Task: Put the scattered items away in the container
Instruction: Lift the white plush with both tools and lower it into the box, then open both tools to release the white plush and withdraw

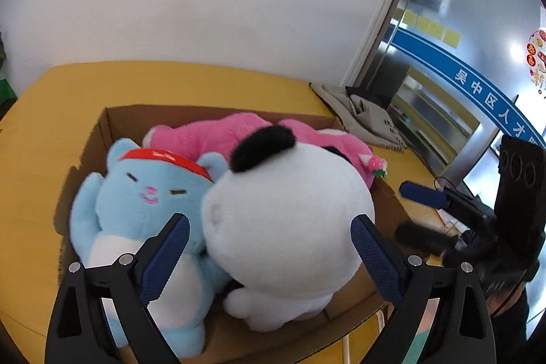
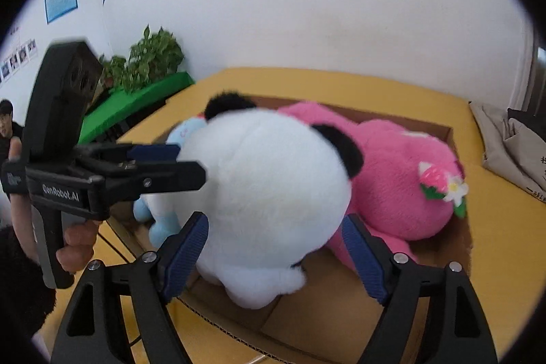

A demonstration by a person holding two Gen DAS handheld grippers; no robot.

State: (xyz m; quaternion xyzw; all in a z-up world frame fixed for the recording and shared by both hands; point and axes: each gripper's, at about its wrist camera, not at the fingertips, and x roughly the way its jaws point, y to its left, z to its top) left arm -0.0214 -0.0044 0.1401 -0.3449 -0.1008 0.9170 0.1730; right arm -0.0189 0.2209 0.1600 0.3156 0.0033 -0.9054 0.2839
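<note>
An open cardboard box point(image 1: 112, 120) point(image 2: 452, 133) on the yellow table holds three plush toys. A white panda point(image 1: 290, 227) point(image 2: 273, 203) lies face down on top at the near side. Beside it lie a blue cat with a red headband point(image 1: 143, 197) point(image 2: 163, 224) and a pink toy with a strawberry flower point(image 1: 211, 135) point(image 2: 402, 173). My left gripper point(image 1: 269, 248) point(image 2: 189, 164) is open, with its fingers straddling the panda's body. My right gripper point(image 2: 274, 244) point(image 1: 421, 215) is also open around the panda, from the other side.
A grey cloth bag point(image 1: 368, 121) point(image 2: 512, 145) lies on the table point(image 1: 204, 81) point(image 2: 494, 227) behind the box. White wall runs behind the table. Potted plants point(image 2: 150, 60) on a green ledge and a person point(image 2: 6, 125) are at the left. A glass door point(image 1: 443, 57) is at the right.
</note>
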